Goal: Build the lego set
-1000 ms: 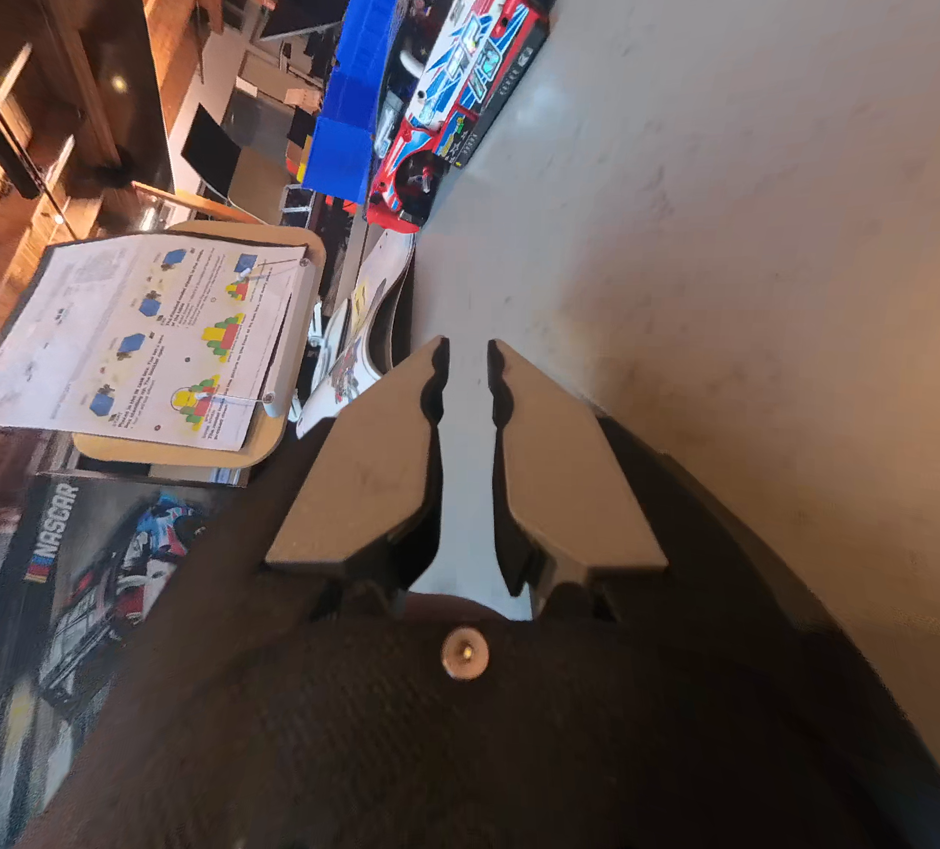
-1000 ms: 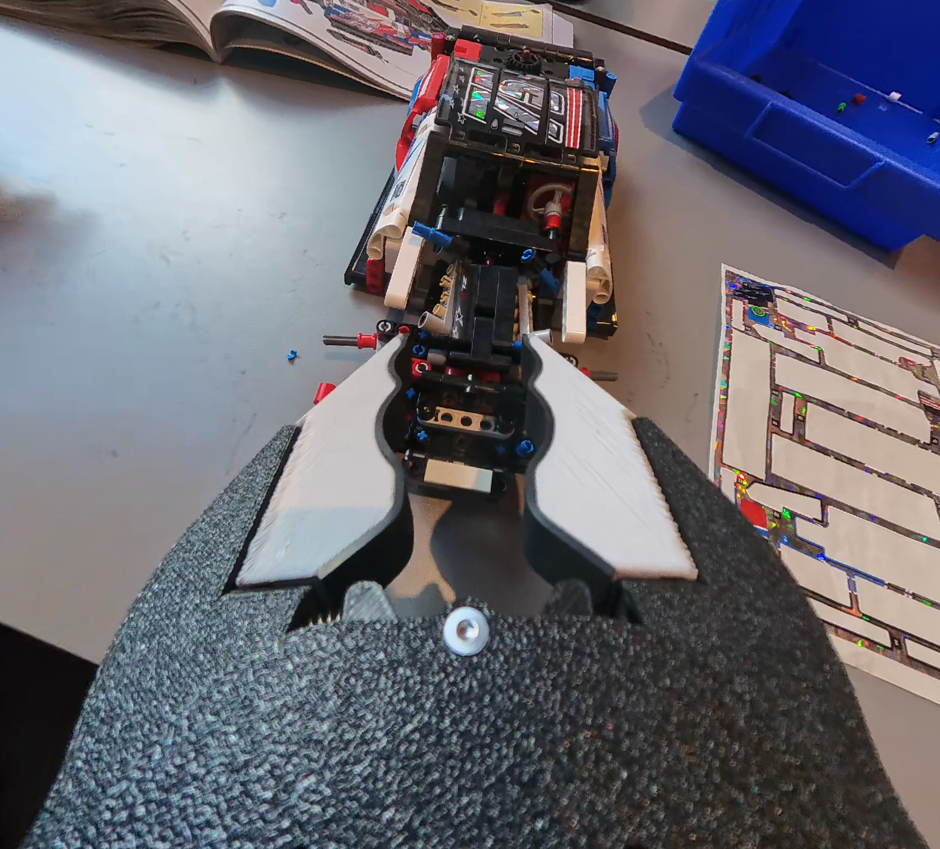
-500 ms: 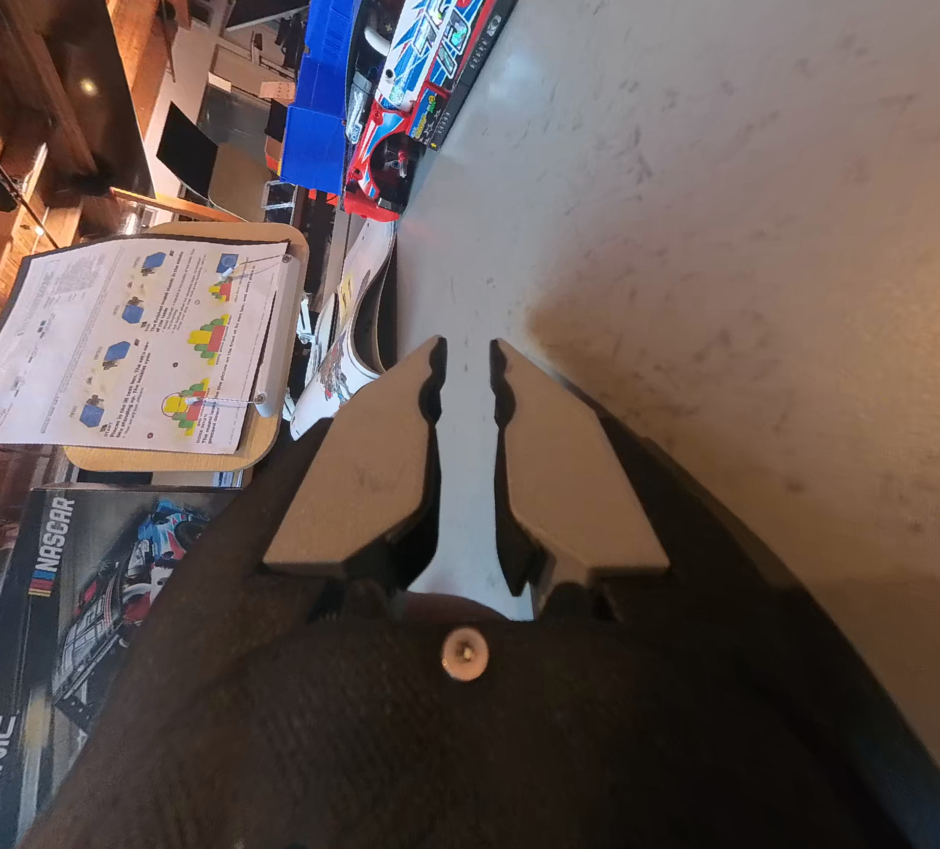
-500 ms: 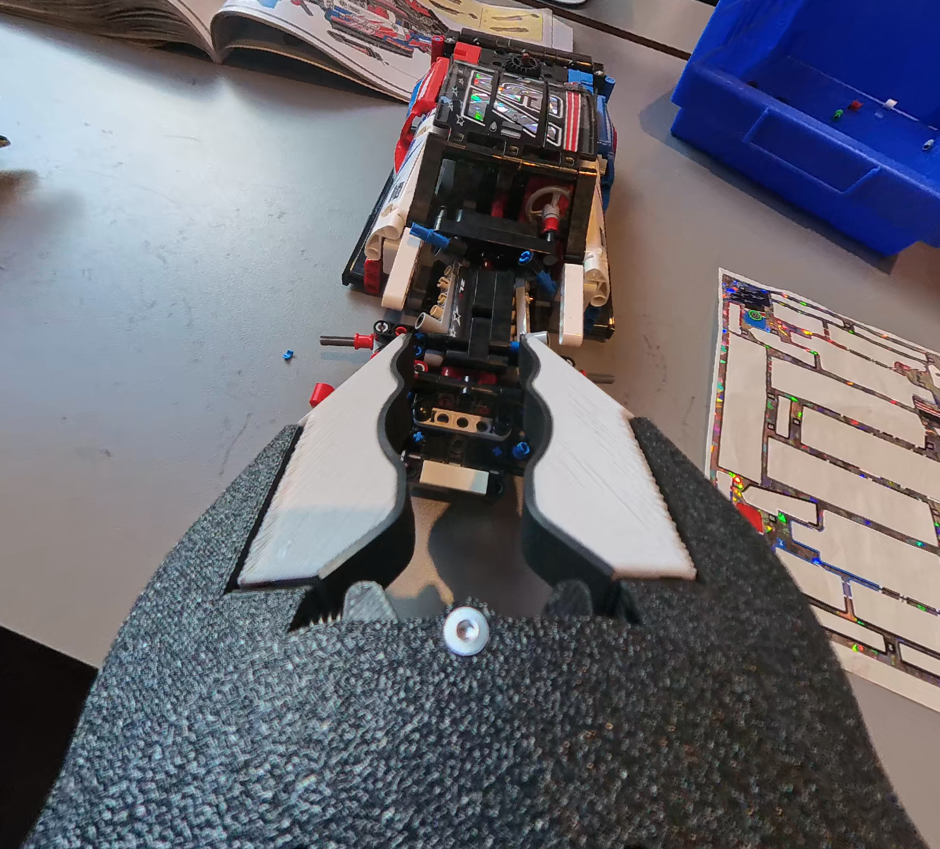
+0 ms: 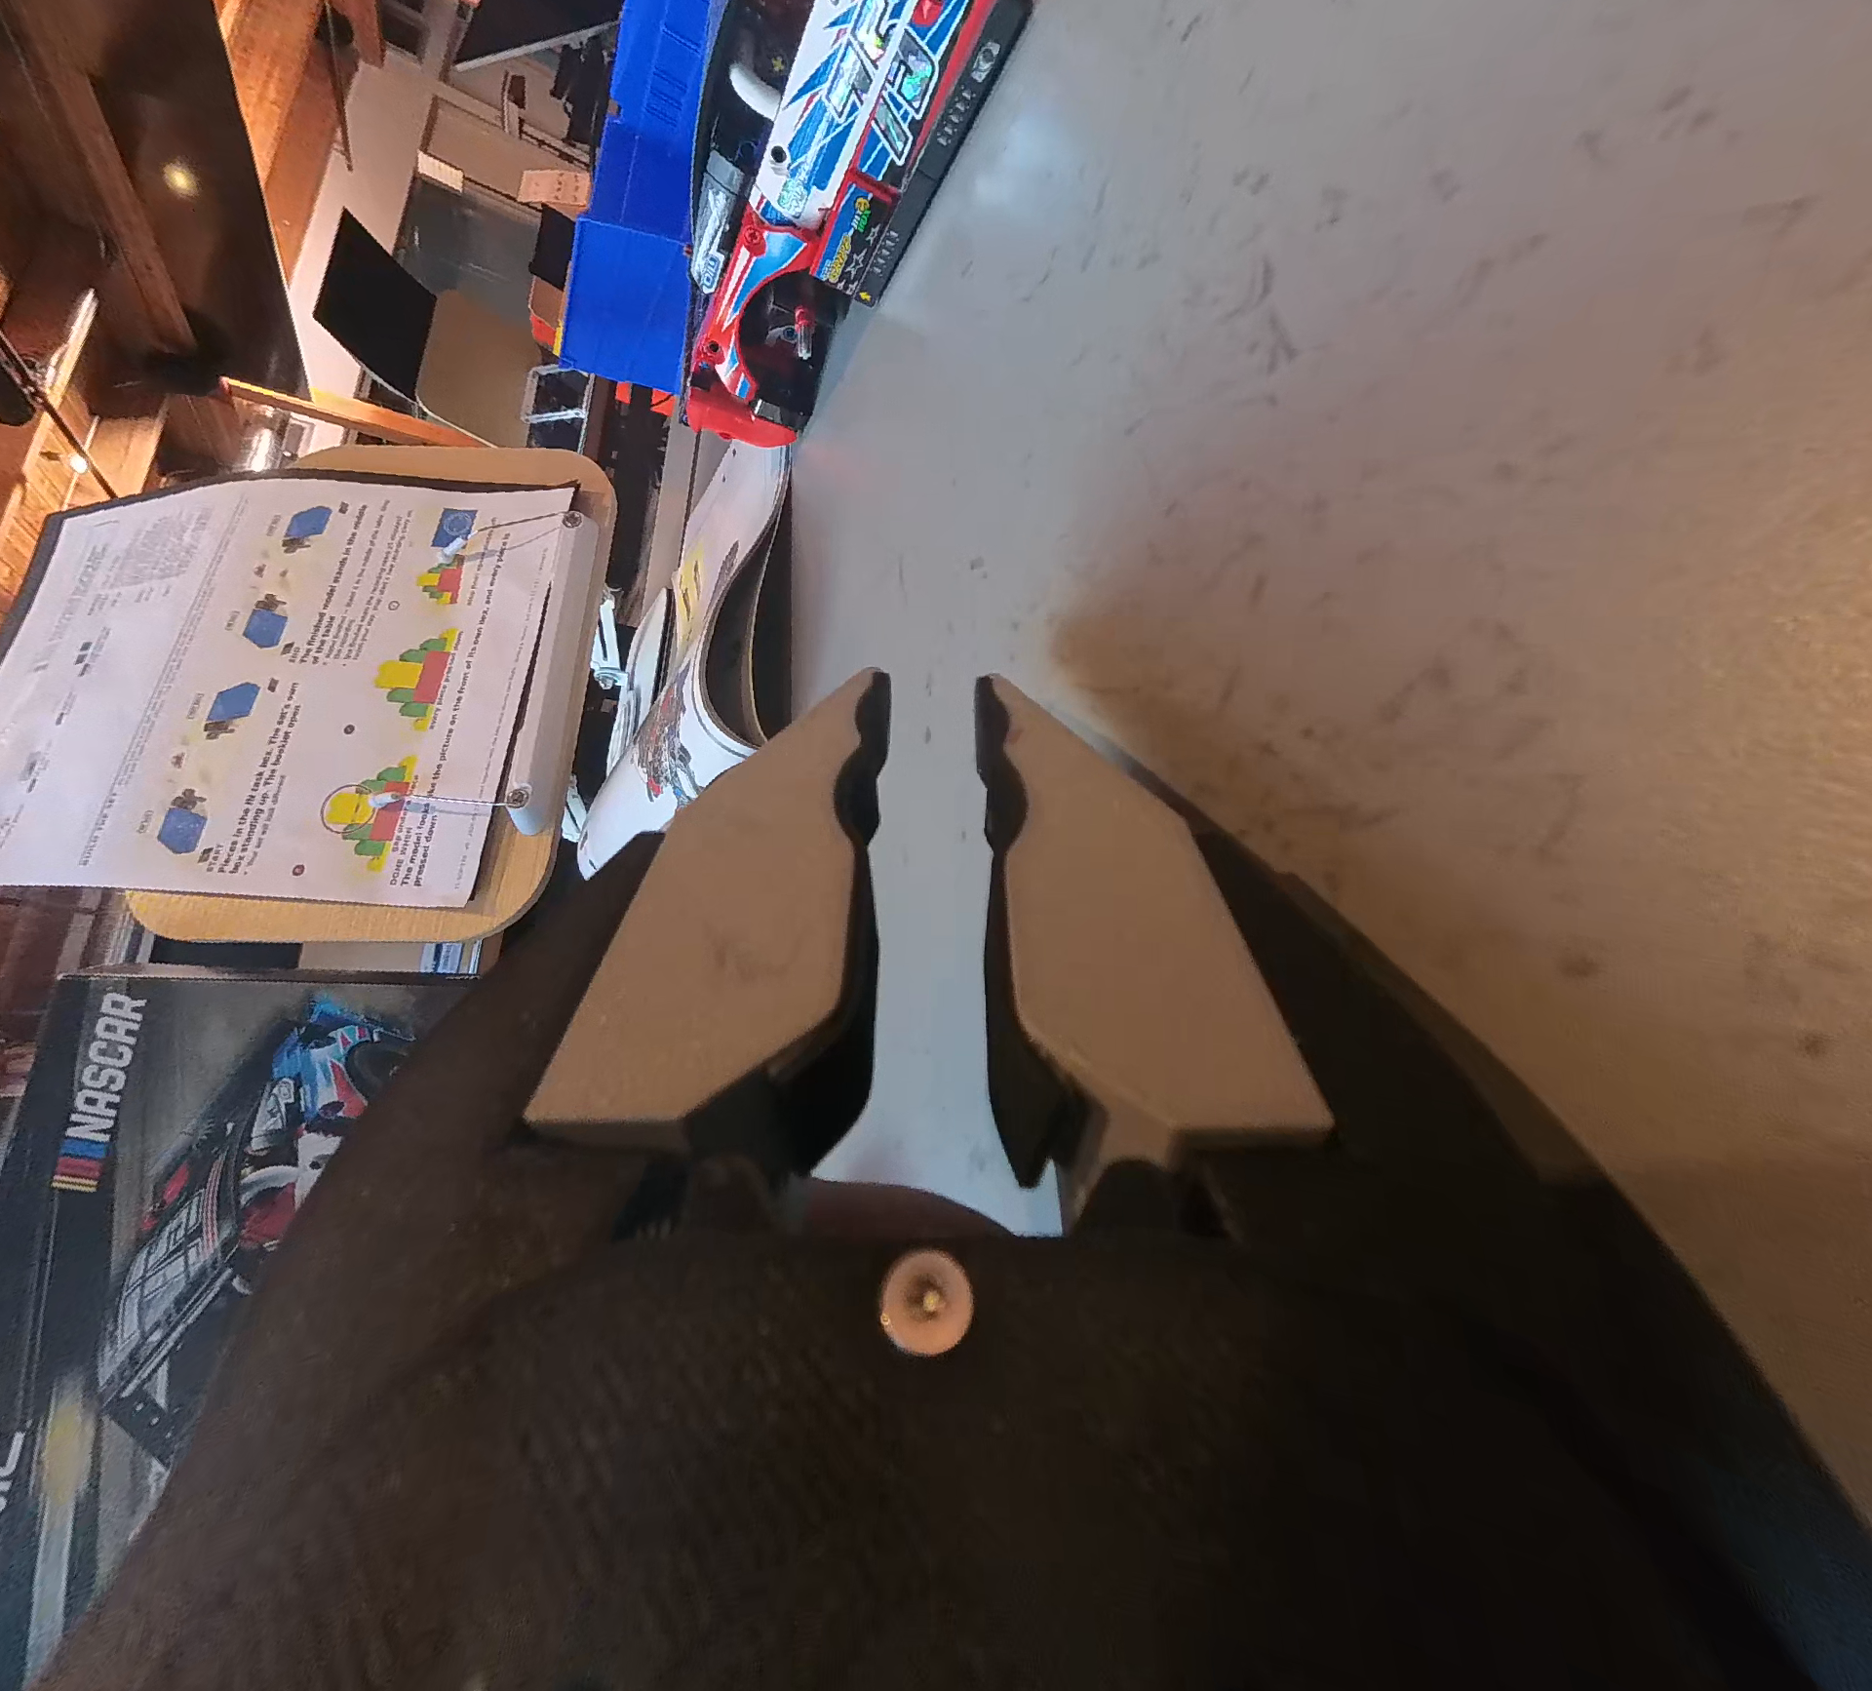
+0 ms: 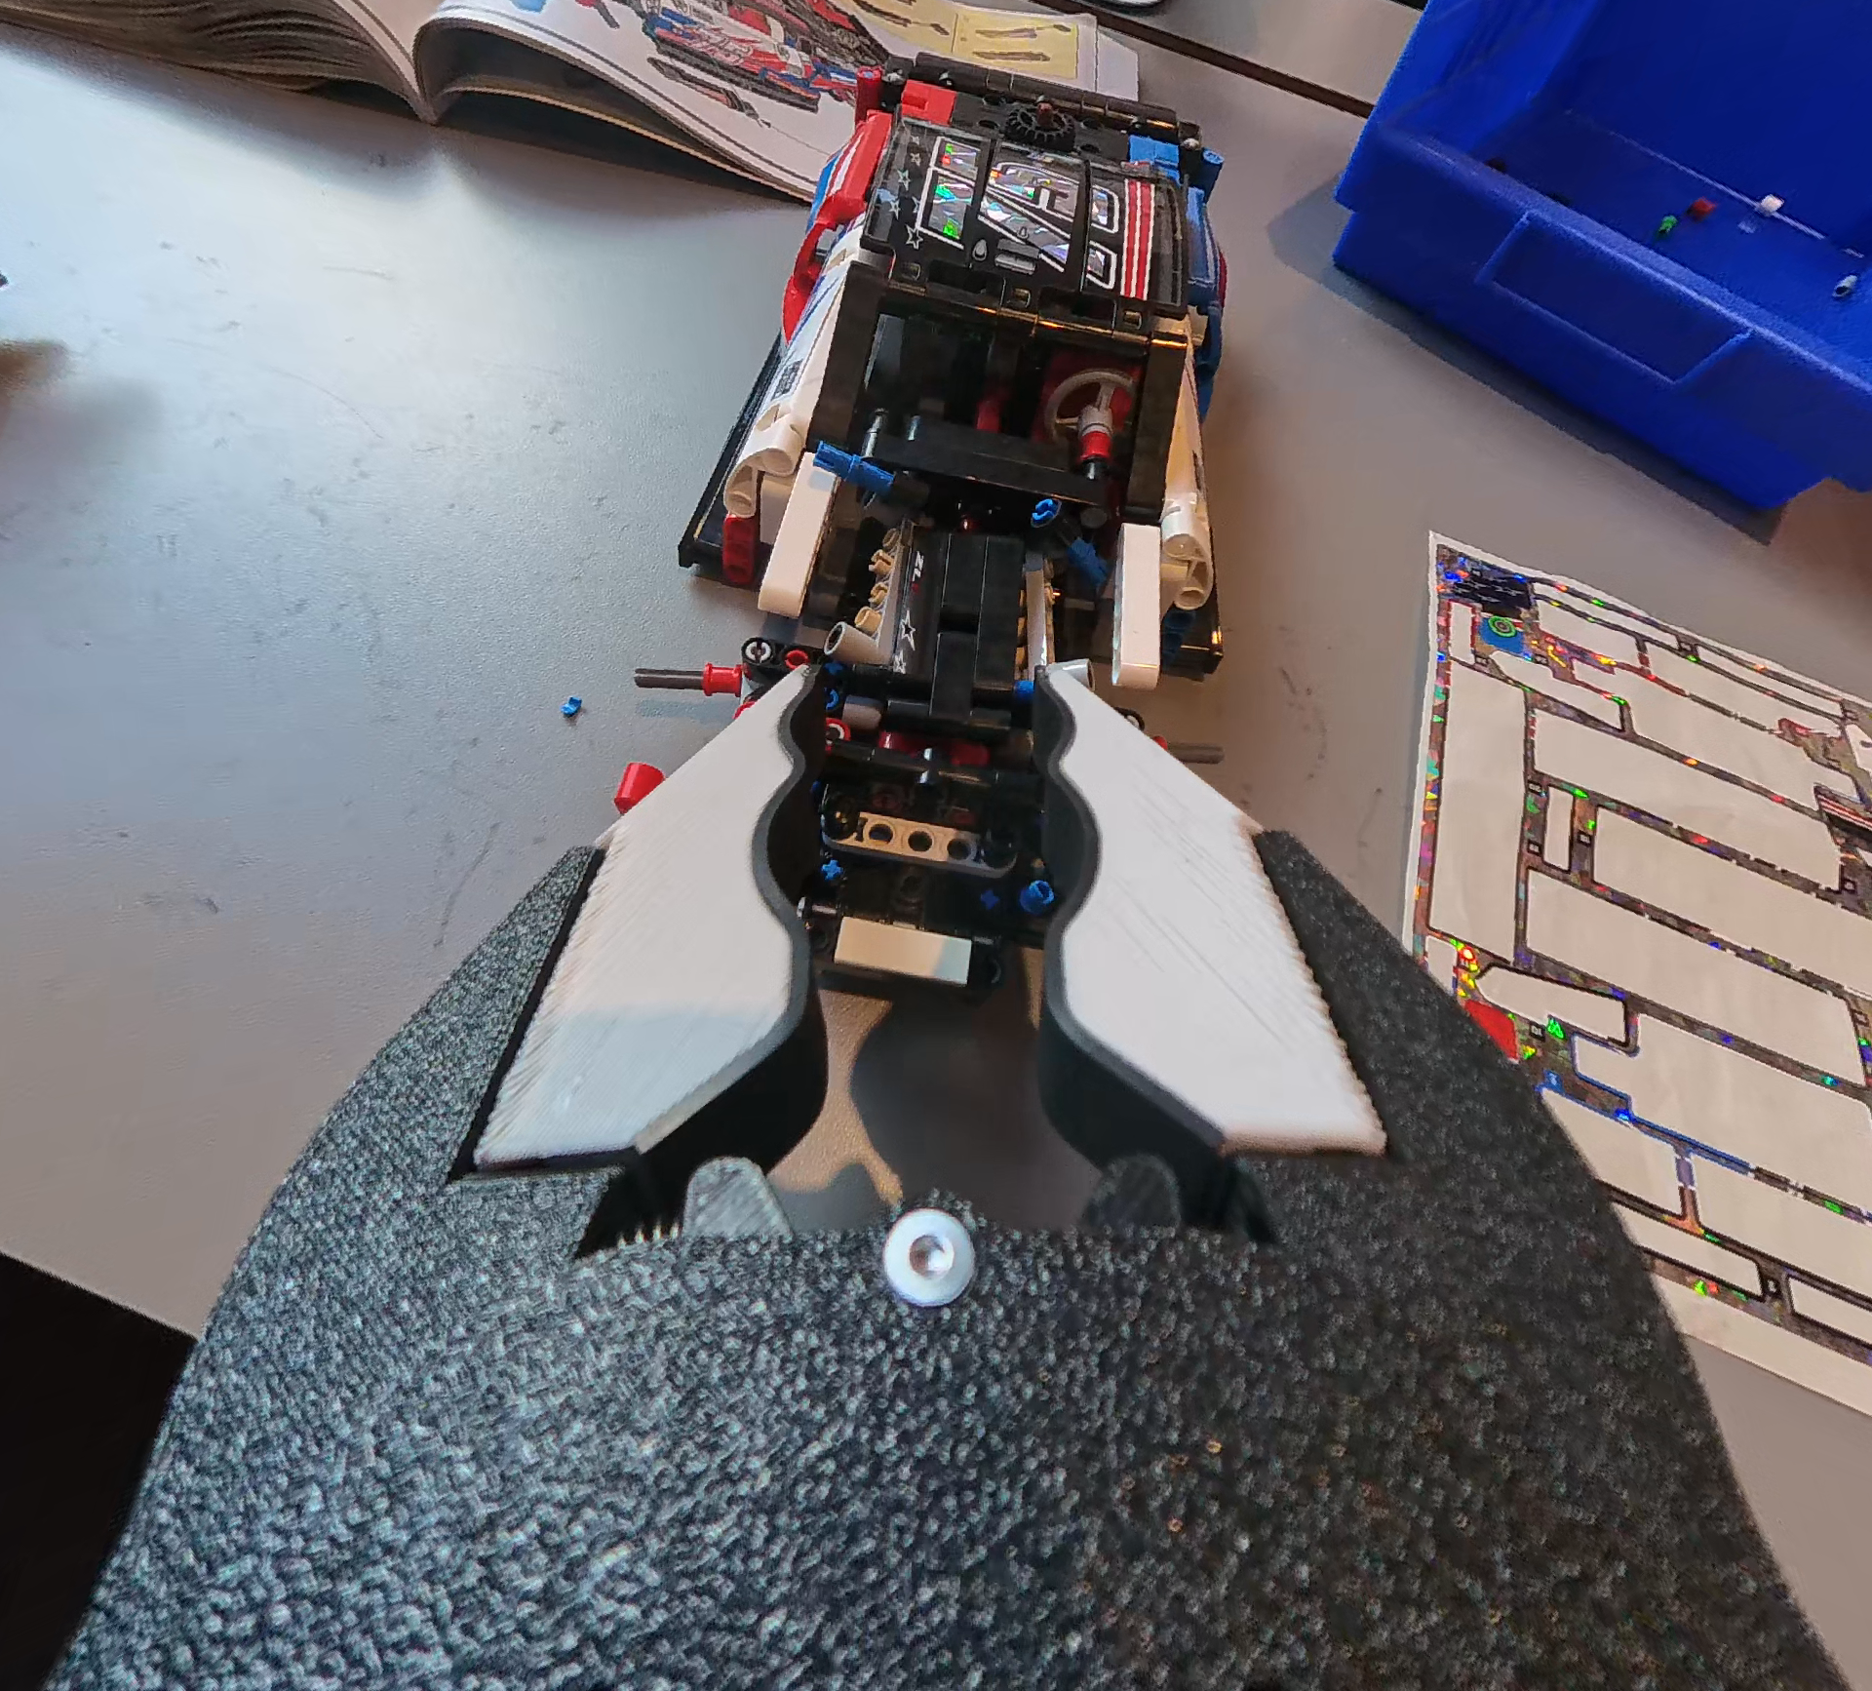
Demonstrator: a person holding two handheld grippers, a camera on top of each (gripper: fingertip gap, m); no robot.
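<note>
Right gripper (image 6: pixel 927 700) spread around the toy car (image 6: pixel 1003 427) nose; left gripper (image 5: pixel 932 695) a little apart, holding nothing, over bare table (image 5: pixel 1418 325).

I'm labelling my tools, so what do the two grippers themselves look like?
The left gripper has a dark, finely textured body, flat tan-grey fingers with wavy black inner edges, and one silver screw at the base. The right gripper has a coarse speckled grey-black body, pale ridged fingers with the same wavy black edges, and a matching silver screw. No cables or sleeves show.
</note>
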